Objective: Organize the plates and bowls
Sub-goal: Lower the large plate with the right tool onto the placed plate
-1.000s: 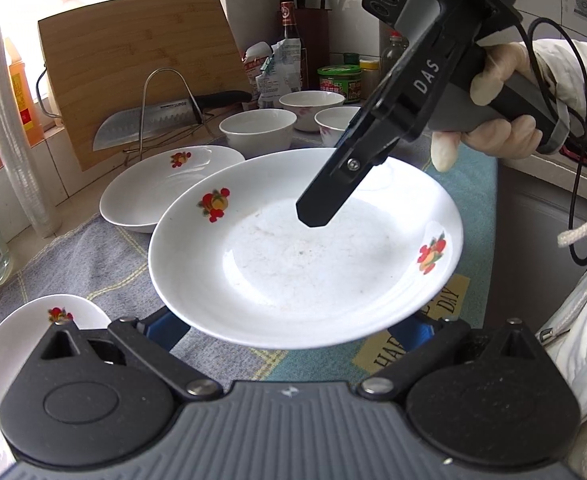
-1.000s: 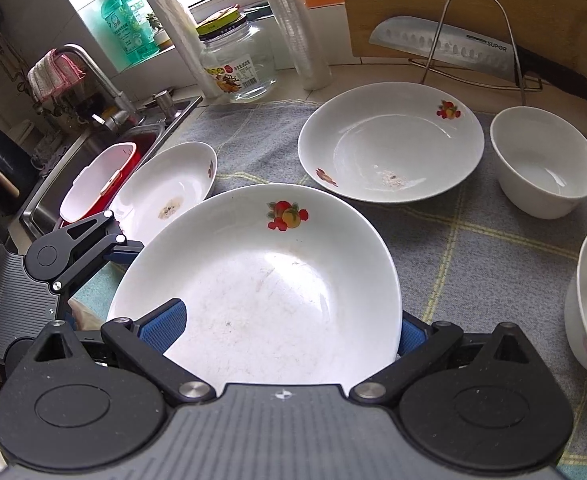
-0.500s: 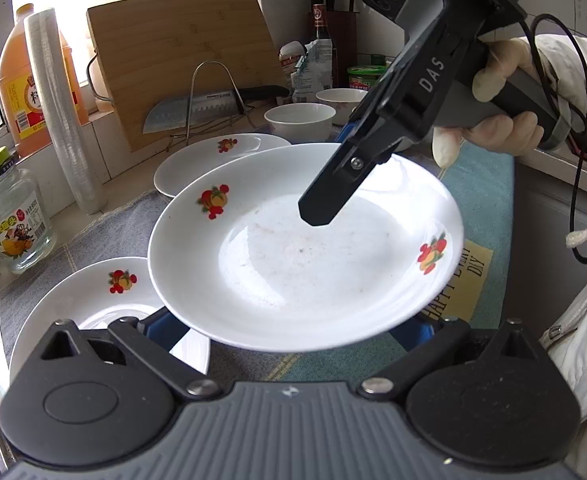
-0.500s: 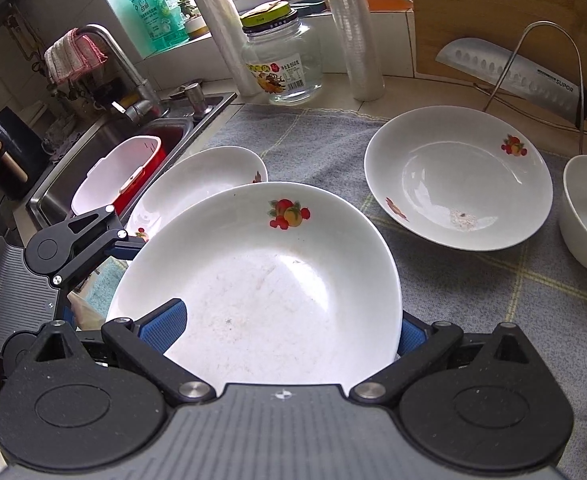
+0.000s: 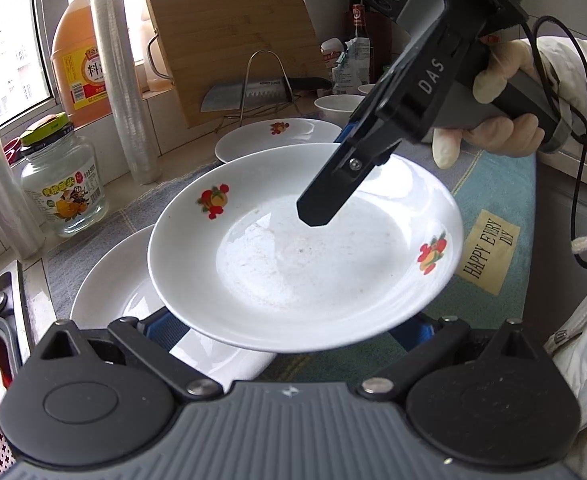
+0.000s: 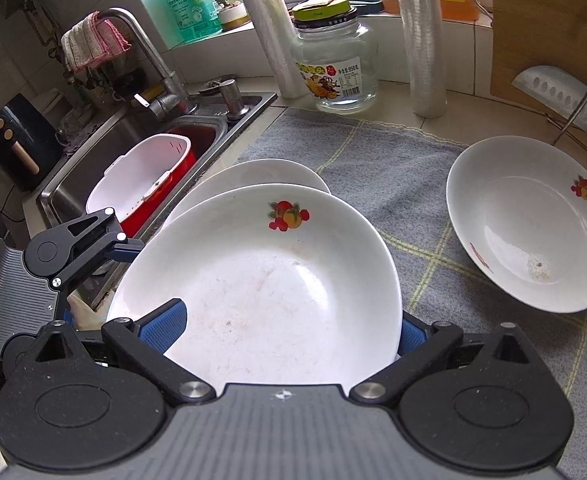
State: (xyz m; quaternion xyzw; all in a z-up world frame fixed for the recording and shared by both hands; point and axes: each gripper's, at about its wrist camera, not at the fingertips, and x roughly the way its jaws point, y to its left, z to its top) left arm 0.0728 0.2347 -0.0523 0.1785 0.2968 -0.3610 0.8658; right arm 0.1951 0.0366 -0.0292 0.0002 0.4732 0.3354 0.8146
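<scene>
A white plate with fruit prints (image 5: 305, 248) (image 6: 261, 280) hangs level above the mat, carried between both grippers. My left gripper (image 5: 289, 324) is shut on its near rim; in the right wrist view it (image 6: 129, 246) reaches in from the left. My right gripper (image 6: 289, 332) is shut on the opposite rim, and in the left wrist view it (image 5: 333, 184) comes down from the upper right in a gloved hand. Partly under the carried plate lies a second plate (image 5: 113, 288) (image 6: 253, 172). A third plate (image 5: 277, 136) (image 6: 533, 232) rests farther along the mat, with white bowls (image 5: 339, 106) behind it.
The sink (image 6: 73, 176) with a red basin and white colander (image 6: 141, 176) lies just past the lower plate. A glass jar (image 5: 63, 184), film rolls (image 5: 125, 92), a chopping board (image 5: 229, 48) and a knife on a rack (image 5: 249, 94) line the wall.
Both grippers have carried the plate along the counter toward the sink. It now hangs partly over the plate nearest the sink, and the third plate has fallen behind.
</scene>
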